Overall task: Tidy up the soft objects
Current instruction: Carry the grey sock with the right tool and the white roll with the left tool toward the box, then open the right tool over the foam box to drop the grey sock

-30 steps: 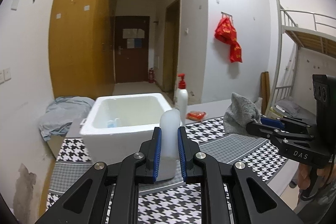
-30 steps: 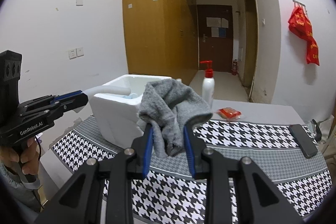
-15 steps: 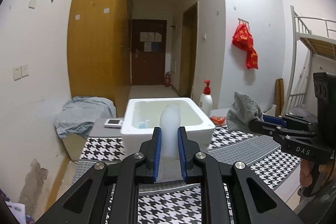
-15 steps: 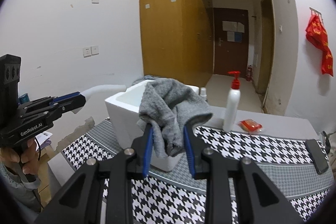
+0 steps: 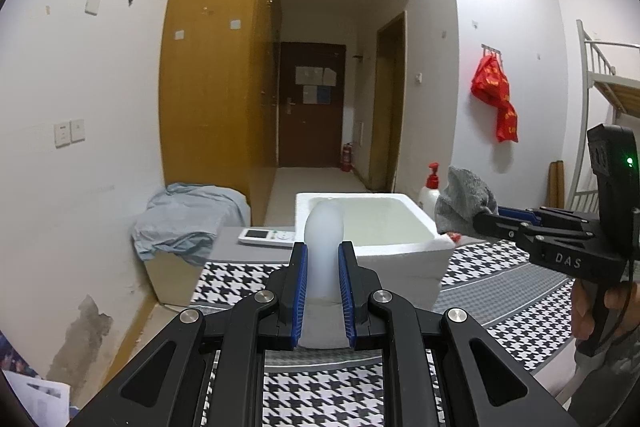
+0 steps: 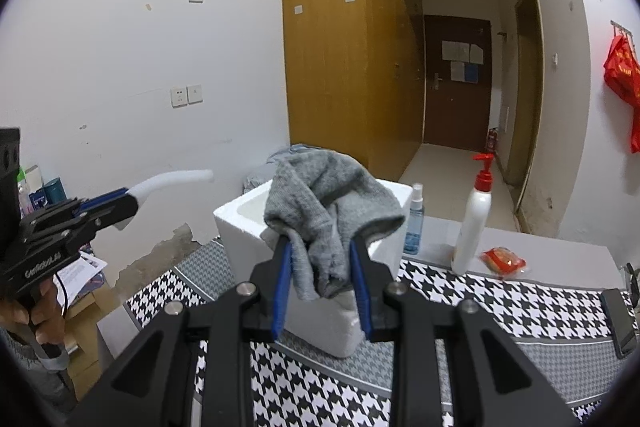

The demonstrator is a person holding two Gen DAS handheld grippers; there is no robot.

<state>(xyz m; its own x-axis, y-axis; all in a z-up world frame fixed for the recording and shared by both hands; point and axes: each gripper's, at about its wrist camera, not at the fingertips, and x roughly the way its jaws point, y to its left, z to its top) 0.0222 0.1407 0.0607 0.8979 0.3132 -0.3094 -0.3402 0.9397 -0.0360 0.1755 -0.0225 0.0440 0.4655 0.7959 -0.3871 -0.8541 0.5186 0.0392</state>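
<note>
My left gripper [image 5: 323, 259] is shut on a soft white tube-shaped object [image 5: 324, 227], held in the air before the white foam box [image 5: 400, 251]. It also shows in the right wrist view [image 6: 172, 181] at the left. My right gripper [image 6: 320, 259] is shut on a crumpled grey cloth [image 6: 324, 195], held above the table in front of the foam box [image 6: 320, 323]. In the left wrist view the cloth [image 5: 460, 201] hangs at the box's right side. The box stands on a houndstooth tablecloth [image 6: 500, 311].
A white pump bottle with red top [image 6: 474, 223], a small blue spray bottle [image 6: 413, 223] and a red packet [image 6: 502, 261] stand behind the box. A remote [image 5: 267, 237] lies left of it. A dark phone [image 6: 620, 319] lies at the right edge. Blue laundry [image 5: 188, 219] lies left.
Both grippers have pulled back and risen away from the foam box, each still holding its object. The box looks smaller and farther in both views.
</note>
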